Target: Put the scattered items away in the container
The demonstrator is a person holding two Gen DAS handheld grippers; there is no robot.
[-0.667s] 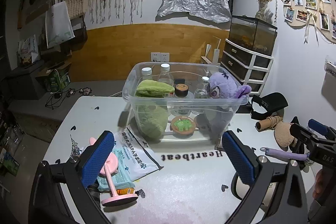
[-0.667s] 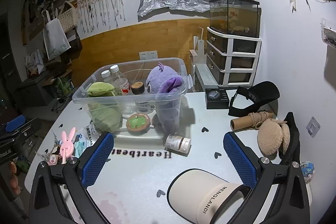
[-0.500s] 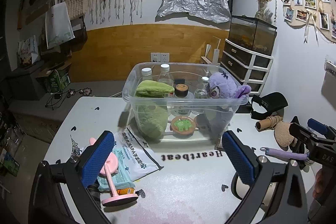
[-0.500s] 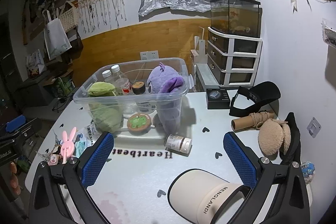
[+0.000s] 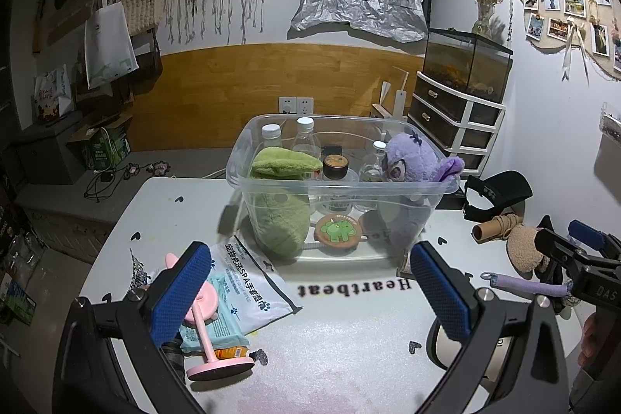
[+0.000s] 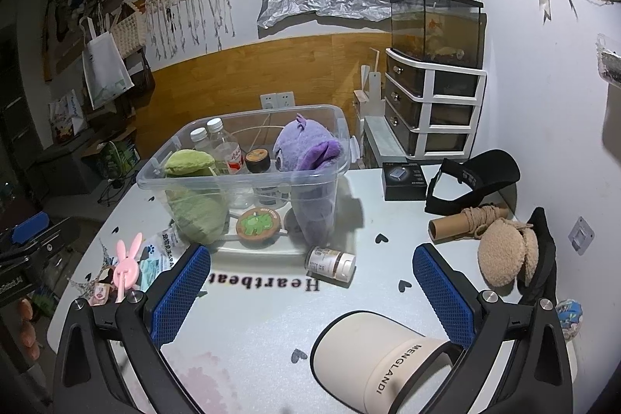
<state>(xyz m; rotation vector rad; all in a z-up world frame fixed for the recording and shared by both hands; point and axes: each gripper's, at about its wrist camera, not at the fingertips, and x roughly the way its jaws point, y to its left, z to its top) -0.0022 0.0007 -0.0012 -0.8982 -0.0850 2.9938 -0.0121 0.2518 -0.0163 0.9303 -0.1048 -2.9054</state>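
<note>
- left hand-held gripper (image 5: 310, 293): jaws spread wide, nothing between the blue pads, held above the near part of the desk (image 5: 349, 355).
- right hand-held gripper (image 6: 310, 293): jaws likewise wide apart, empty, above the desk with the cream sun visor (image 6: 384, 359) lying just under its right finger.
- clear plastic container (image 5: 341, 181): standing upright mid-desk, just behind the printed word "heartbeat".
- inside the container: green plush toy (image 5: 283, 189) at the left, purple plush toy (image 5: 407, 161) at the right, two clear capped bottles (image 5: 306, 138) at the back, small dark jar with orange lid (image 5: 335, 165) between the plush toys, round wooden coaster with green dinosaur (image 5: 335, 229) leaning against the front wall.
- scattered at the left, outside the container: white wipes pouch (image 5: 248, 278) touching the front left corner of the container, blue wipes pack (image 5: 217, 321) partly beneath it, pink rabbit-ear stand (image 6: 126, 266) lying across that pack.
- scattered in front: small pill bottle (image 6: 330, 262) on its side, just beside the front right corner of the container.
- scattered at the right: black sun visor (image 6: 473, 177), small black box (image 6: 403, 179) beside it, cardboard tube wound with twine (image 6: 465, 220), tan fluffy earmuffs (image 6: 504, 255) near the desk edge.
- purple strap (image 5: 520, 284): lying on the desk at the right, seen in the left wrist view near the other gripper.
</note>
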